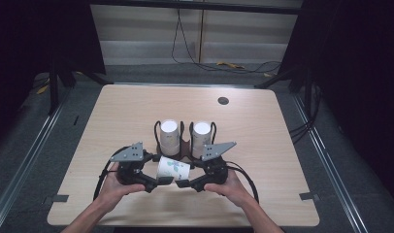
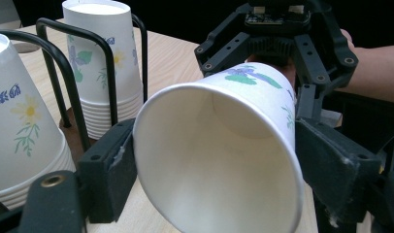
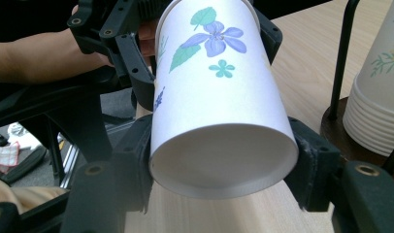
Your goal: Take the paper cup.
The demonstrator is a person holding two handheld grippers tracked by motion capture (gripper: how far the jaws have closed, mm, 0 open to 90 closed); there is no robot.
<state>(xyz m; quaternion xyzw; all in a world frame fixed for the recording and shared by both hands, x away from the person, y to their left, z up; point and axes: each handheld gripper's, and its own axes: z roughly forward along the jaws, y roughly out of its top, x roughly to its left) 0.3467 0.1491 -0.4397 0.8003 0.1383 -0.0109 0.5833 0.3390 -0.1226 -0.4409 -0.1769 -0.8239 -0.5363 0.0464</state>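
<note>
While both grippers share one item, the entry reads as follows.

Item: single paper cup (image 1: 172,169), white with printed flowers, lying on its side just above the bench (image 1: 263,126) between the two hands, in front of the wire cup holder (image 1: 185,141).

Left gripper (image 1: 162,181): jaws closed onto the wide rim end; in the left gripper view the cup's open mouth (image 2: 219,160) faces the camera, with a black pad pressed against each side of the rim.

Right gripper (image 1: 182,183): jaws drawn in close and clamped on the narrow base end; in the right gripper view the recessed bottom (image 3: 224,158) faces the camera between the two pads.

Nearby stock: two upside-down stacks of flowered cups, one in the left bay (image 1: 169,137) and one in the right bay (image 1: 201,139) of the holder, which stands on a dark wooden base.

Handling note (judgement): the step looks like a two-handed hold or hand-over of one loose cup. Thin paper crushes easily, most of all at the rim, so squeeze should stay light there; the stiffer base can carry the load. Only one gripper should let go at a time, with the other holding level. Any turn to upright should be made well short of the wire loops and stacks behind.
</note>
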